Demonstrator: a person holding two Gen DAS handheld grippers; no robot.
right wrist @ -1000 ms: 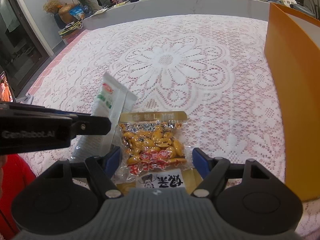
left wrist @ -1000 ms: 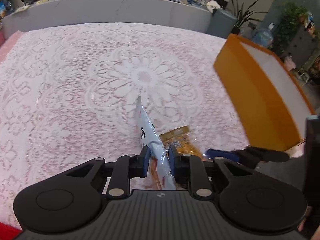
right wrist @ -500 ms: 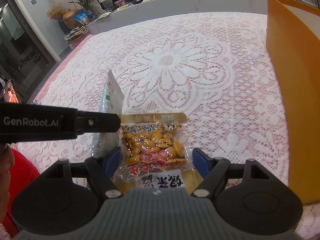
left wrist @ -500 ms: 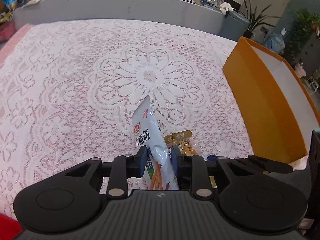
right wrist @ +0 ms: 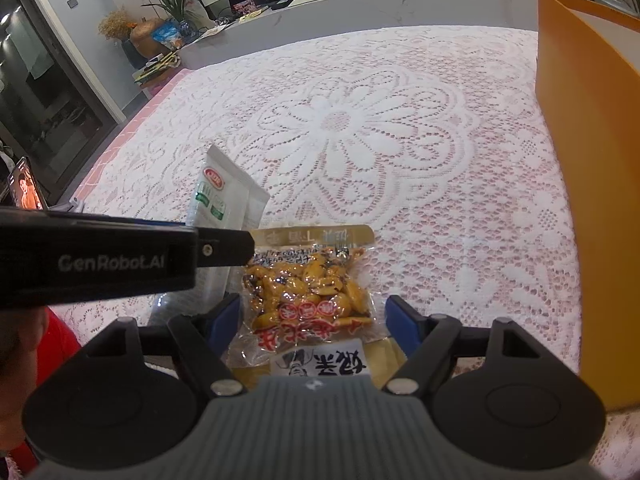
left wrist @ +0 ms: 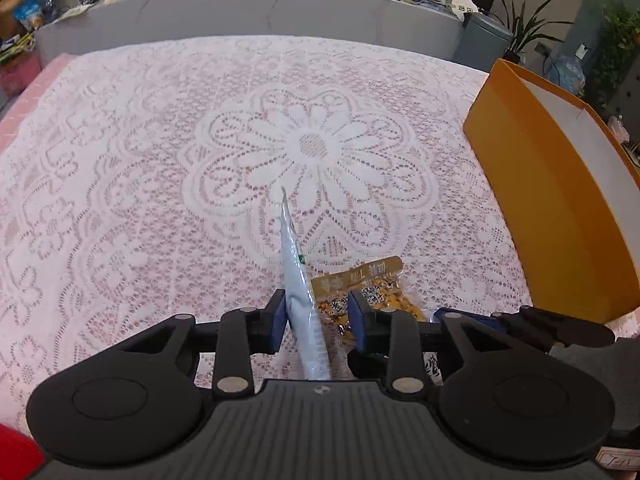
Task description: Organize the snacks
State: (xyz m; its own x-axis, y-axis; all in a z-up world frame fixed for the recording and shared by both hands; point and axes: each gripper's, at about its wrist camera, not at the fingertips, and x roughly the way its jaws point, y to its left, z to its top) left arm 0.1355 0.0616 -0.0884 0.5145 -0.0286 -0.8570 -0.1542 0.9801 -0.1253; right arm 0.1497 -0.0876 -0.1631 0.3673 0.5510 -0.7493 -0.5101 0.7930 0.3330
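A slim white snack packet [left wrist: 298,280] stands on edge between the fingers of my left gripper [left wrist: 318,316]. The jaws are opening, and a gap shows between the packet and the right pad. In the right wrist view the same white packet [right wrist: 218,196] leans behind a left gripper finger [right wrist: 224,246]. A clear packet of yellow beans [right wrist: 308,288] lies flat on the lace cloth. My right gripper [right wrist: 314,314] straddles it, open, its pads off the wrapper's sides. The bean packet [left wrist: 376,292] also shows just right of the white one.
An orange open box [left wrist: 552,208] with a white inside stands on the right side of the table, and its wall [right wrist: 592,160] fills the right edge of the right wrist view. Grey ledges with clutter and plants border the far side. A red sleeve [right wrist: 56,344] is at lower left.
The left jaws have widened around the white packet, which has swung from showing its printed face to edge-on. The right gripper and the bean packet have stayed put.
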